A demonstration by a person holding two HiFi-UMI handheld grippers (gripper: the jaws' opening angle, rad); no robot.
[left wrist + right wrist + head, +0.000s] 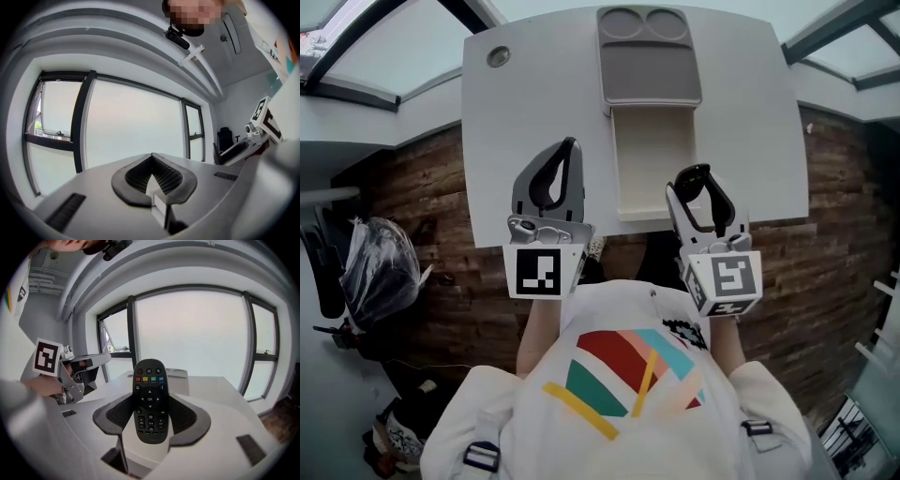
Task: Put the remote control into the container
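A black remote control [150, 399] with coloured buttons stands upright between the ribbed pads [117, 413] of my right gripper [696, 183], which is shut on it. In the head view that gripper hovers at the white table's near edge, just right of the container [621, 164]. The container is an open white bin with its grey lid [649, 70] folded back behind it. In the right gripper view the container [180, 378] shows just behind the remote. My left gripper [569, 146] is held left of the bin, its jaws shut tip to tip [151, 157] with nothing between them.
The white table [750, 112] has a round grommet [498, 57] at its far left corner. Its near edge runs just beyond both grippers. A black bag [380, 262] lies on the wooden floor at the left. Large windows fill both gripper views.
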